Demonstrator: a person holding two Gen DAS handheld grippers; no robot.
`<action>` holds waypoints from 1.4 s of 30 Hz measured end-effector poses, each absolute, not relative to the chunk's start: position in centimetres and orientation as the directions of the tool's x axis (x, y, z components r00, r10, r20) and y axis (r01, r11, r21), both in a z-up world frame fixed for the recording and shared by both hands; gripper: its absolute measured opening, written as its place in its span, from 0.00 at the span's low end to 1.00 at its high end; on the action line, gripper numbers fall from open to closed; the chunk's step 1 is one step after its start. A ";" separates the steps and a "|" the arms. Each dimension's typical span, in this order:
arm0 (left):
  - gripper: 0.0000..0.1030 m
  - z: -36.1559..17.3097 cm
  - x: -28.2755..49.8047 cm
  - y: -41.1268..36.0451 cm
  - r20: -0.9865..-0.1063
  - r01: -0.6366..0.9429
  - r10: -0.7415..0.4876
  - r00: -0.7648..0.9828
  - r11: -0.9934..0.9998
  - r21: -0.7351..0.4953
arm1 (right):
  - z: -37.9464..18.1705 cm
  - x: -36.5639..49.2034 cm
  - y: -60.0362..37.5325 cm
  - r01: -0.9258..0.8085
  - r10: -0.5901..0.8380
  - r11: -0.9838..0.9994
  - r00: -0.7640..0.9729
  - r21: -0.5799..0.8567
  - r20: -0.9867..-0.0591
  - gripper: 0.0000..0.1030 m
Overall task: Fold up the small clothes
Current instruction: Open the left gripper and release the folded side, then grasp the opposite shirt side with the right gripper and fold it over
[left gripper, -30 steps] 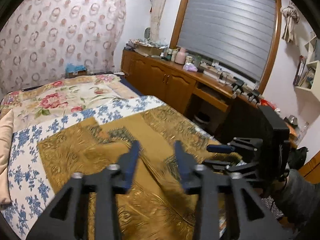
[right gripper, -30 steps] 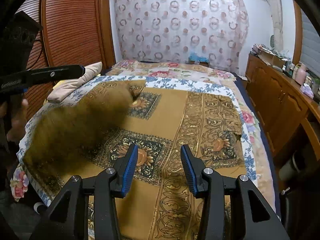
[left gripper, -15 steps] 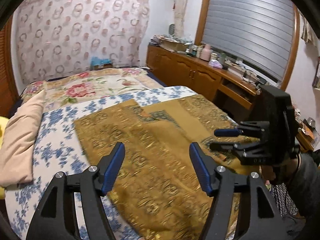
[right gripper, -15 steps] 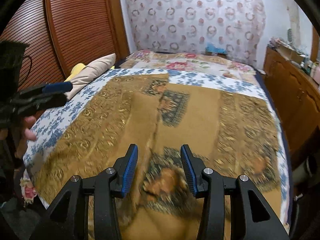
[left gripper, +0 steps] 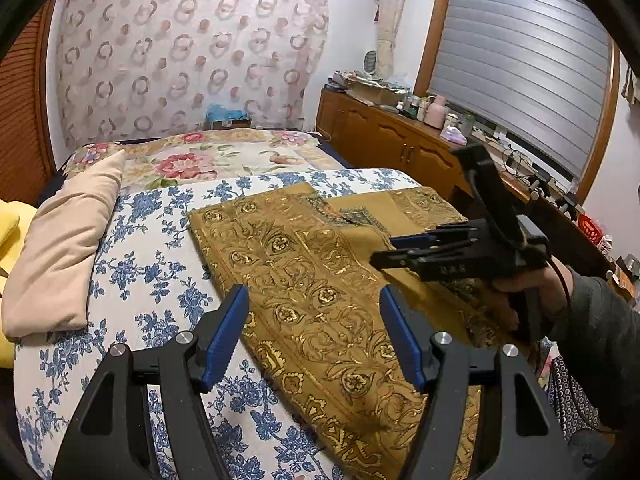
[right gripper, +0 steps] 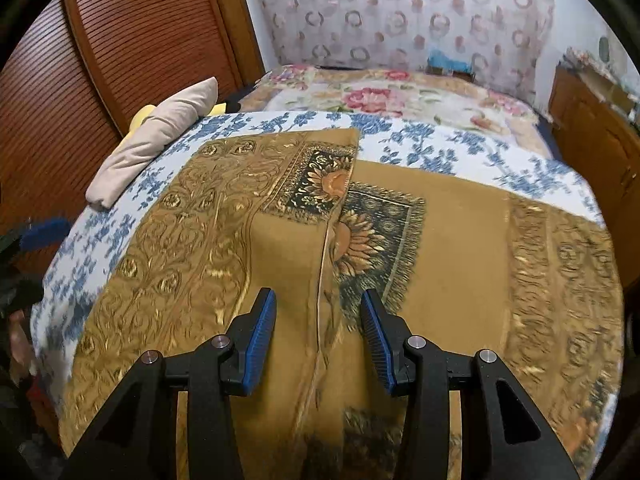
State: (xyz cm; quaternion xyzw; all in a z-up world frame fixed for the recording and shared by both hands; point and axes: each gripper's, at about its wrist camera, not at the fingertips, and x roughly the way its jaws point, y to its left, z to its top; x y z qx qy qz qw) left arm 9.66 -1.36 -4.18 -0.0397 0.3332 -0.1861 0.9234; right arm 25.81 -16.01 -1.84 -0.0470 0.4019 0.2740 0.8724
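While both fingers gape, the cloth (right gripper: 248,248) (folded) lies beneath.

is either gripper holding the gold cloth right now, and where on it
Nothing is held. The left gripper and the right gripper are both open above the gold cloth, which lies partly folded on the bed.

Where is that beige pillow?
In both views the beige pillow lies on the bed's left side, on the blue-flowered sheet, left of the gold cloth.
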 end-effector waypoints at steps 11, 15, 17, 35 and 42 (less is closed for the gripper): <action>0.68 -5.1 9.4 -1.1 -0.608 0.304 -0.366 0.704 0.930 -0.208 | -2.1 26.1 -13.9 -0.574 0.473 0.808 0.496 0.134 -0.728 0.28; 0.68 -5.2 9.4 -0.9 -0.609 0.300 -0.365 0.704 0.931 -0.211 | -1.6 24.9 -13.6 -0.615 0.495 0.782 0.517 0.099 -0.698 0.07; 0.68 -5.2 9.4 -0.8 -0.610 0.299 -0.365 0.704 0.931 -0.211 | -0.9 24.0 -13.8 -0.622 0.499 0.779 0.543 0.076 -0.675 0.06; 0.68 -5.1 9.2 -3.5 -0.616 0.350 -0.398 0.680 0.914 -0.205 | 8.0 17.5 -27.2 -0.435 0.317 0.898 0.742 -0.066 -0.591 0.05; 0.68 -5.5 9.6 -5.3 -0.632 0.376 -0.410 0.658 0.906 -0.197 | 2.5 18.6 -31.2 -0.311 0.196 0.950 0.677 -0.035 -0.710 0.16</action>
